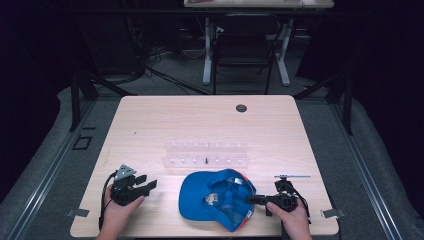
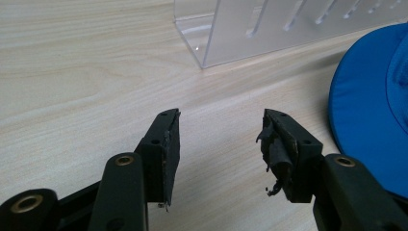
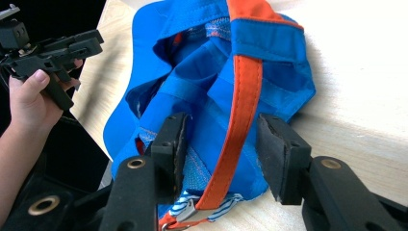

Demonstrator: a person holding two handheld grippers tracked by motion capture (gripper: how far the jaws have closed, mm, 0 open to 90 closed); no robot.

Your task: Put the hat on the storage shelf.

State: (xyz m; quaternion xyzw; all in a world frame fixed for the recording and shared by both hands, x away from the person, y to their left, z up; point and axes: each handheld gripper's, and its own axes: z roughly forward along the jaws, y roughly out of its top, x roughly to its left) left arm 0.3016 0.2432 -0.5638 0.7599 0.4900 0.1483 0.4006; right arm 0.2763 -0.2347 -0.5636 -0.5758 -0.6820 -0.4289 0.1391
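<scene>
Upturned blue cap (image 1: 216, 199) points its brim toward the released left tongs (image 1: 148, 184); right tongs (image 1: 253, 199) gape around its strap.

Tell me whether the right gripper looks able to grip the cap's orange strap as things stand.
Probably yes: the right gripper is open, its jaws either side of the orange strap at the back of the blue cap, with nothing between.

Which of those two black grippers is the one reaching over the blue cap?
The right gripper. Its open jaws straddle the orange strap at the back of the blue cap. The left gripper sits apart over bare table, jaws open and empty.
</scene>
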